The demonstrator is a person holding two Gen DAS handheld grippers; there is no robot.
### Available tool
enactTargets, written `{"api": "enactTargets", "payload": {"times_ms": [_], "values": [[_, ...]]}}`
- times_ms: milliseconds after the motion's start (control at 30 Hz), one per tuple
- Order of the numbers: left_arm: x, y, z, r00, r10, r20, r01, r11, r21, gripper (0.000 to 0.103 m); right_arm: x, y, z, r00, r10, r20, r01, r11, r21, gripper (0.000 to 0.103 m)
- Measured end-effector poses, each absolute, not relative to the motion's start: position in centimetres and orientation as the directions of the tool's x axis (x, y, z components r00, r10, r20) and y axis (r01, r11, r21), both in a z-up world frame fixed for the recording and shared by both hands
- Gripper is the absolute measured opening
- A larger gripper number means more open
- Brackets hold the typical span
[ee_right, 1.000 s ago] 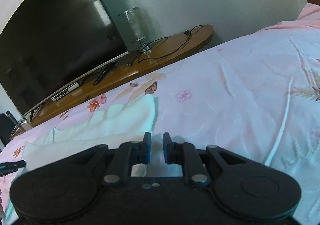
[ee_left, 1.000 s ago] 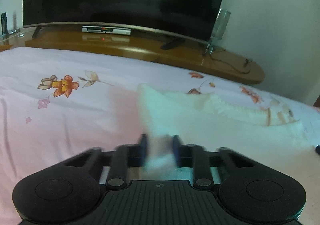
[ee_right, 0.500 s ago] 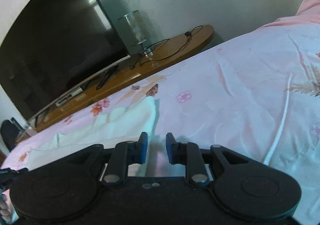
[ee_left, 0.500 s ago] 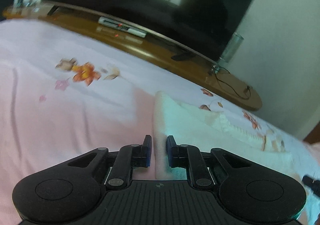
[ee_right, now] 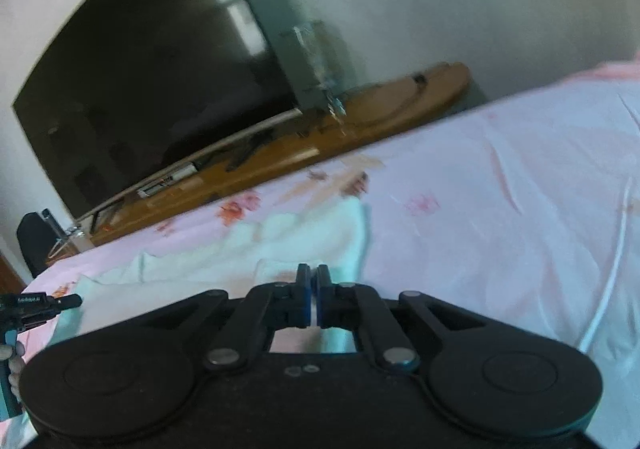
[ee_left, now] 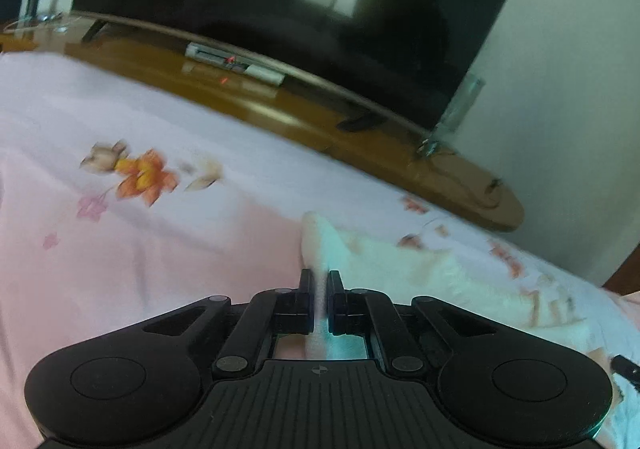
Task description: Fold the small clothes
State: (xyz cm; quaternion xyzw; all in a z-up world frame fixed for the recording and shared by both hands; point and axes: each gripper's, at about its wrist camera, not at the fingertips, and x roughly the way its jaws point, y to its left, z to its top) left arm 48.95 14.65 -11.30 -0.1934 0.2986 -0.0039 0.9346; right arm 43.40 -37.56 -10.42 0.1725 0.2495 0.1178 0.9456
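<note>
A small white garment (ee_left: pixel 420 269) lies spread on the pink flowered bed sheet (ee_left: pixel 140 249). My left gripper (ee_left: pixel 318 281) is shut on the garment's left edge, with white cloth pinched between the jaws. In the right wrist view the same garment (ee_right: pixel 288 245) stretches to the left, and my right gripper (ee_right: pixel 313 276) is shut on its right edge. The left gripper's tip (ee_right: pixel 48 303) shows at the far left of the right wrist view. Both views are blurred by motion.
A wooden TV bench (ee_left: pixel 304 121) runs along the far edge of the bed and carries a large dark TV (ee_left: pixel 280 9), a set-top box (ee_left: pixel 236 63), a glass vase (ee_left: pixel 456 113) and cables. A white wall is behind.
Both grippers, open half a second ago, have shut on the garment's edges. Both cameras have tilted and shifted, and the views are now blurred.
</note>
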Motion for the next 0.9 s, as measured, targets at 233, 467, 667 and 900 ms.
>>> {"api": "enactTargets", "payload": {"times_ms": [233,467,667,900], "values": [[48.3,16.2,-11.7,0.826,-0.084,-0.557,-0.179,0.898,-0.402,0.022,44.6,-38.1,-11.7,0.812,0.253,-0.526,-0.042,0.924,0.38,0.005],[49.6,11.1,-9.1,0.848,-0.045,-0.528,-0.042,0.988,-0.151,0.057,43.9,-37.9,-9.9,0.852,0.254,-0.458,-0.079,0.927,0.368,0.016],[50.9,10.5,-11.0,0.793,0.009,-0.609,-0.076,0.994,-0.084,0.082,46.3,-34.3,-11.3,0.798,0.247,-0.55,-0.13,0.961,0.244,0.008],[45.6,9.1,-9.0,0.845,-0.021,-0.535,-0.008,0.999,-0.052,0.082,43.7,-36.0,-8.8,0.826,0.25,-0.505,-0.132,0.957,0.257,0.016]]}}
